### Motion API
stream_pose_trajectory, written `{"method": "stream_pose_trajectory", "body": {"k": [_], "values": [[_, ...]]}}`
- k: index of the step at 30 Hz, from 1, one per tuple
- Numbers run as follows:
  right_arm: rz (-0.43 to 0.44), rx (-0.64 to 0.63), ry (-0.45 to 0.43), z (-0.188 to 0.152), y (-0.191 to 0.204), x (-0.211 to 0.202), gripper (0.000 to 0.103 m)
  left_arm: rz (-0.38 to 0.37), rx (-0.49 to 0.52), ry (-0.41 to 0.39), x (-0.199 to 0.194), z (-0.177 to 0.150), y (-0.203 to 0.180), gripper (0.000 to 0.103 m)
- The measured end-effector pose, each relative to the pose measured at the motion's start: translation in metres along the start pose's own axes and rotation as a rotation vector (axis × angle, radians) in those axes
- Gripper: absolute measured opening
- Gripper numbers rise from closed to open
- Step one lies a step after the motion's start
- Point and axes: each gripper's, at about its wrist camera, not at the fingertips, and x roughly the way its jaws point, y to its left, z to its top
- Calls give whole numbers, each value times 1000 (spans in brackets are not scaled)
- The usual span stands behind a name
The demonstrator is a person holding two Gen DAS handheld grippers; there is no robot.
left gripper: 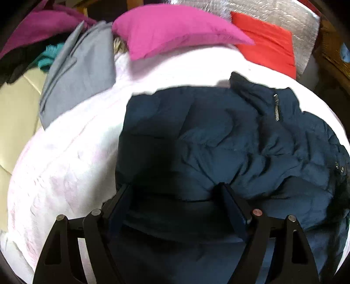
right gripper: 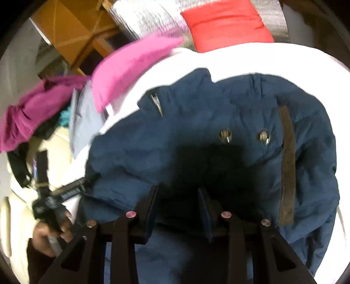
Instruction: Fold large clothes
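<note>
A dark blue padded jacket (left gripper: pixel 218 139) lies crumpled on a white cover (left gripper: pixel 65 166). It has a zip (left gripper: pixel 276 109), and in the right wrist view (right gripper: pixel 196 131) two metal snaps (right gripper: pixel 225 134) and a brown strip (right gripper: pixel 287 166). My left gripper (left gripper: pixel 175 187) is open, its jaws wide apart just above the jacket's near left part. My right gripper (right gripper: pixel 178 192) is open with a narrower gap, just above the jacket's shadowed middle. Neither holds fabric. The left gripper also shows in the right wrist view (right gripper: pixel 72 190), held by a hand at the jacket's left edge.
A pink cushion (left gripper: pixel 175 28), a red cushion (left gripper: pixel 266 41) and a silver foil sheet (left gripper: pixel 284 13) lie at the back. Grey clothing (left gripper: pixel 76 72), magenta clothing (left gripper: pixel 32 24) and teal fabric (left gripper: pixel 48 56) are piled at the left. A cream surface (left gripper: pixel 15 113) lies at the far left. Wooden furniture (right gripper: pixel 76 28) stands behind.
</note>
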Motion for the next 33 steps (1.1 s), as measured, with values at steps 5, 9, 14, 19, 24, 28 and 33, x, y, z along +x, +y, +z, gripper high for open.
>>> {"method": "stream_pose_trajectory", "body": {"k": [5,9,14,19,24,28,33], "values": [[-2,55,53,2,-12,22,40,-47,10,-52,-11,5,-14,83],[-7,54,79,3,-12,30,40,24,71,15,13,-3,-25,83],[42,116,44,2,-23,1,40,-5,76,-20,-4,-4,-25,83],[9,170,139,-4,-38,11,41,9,120,-88,-17,-9,-31,83],[46,201,154,0,-42,8,41,77,188,-122,-20,-16,-44,83],[83,234,150,0,-51,-3,42,87,203,-138,-21,-16,-41,83],[94,248,170,-2,-56,8,47,103,212,-145,-20,-17,-44,83]]}}
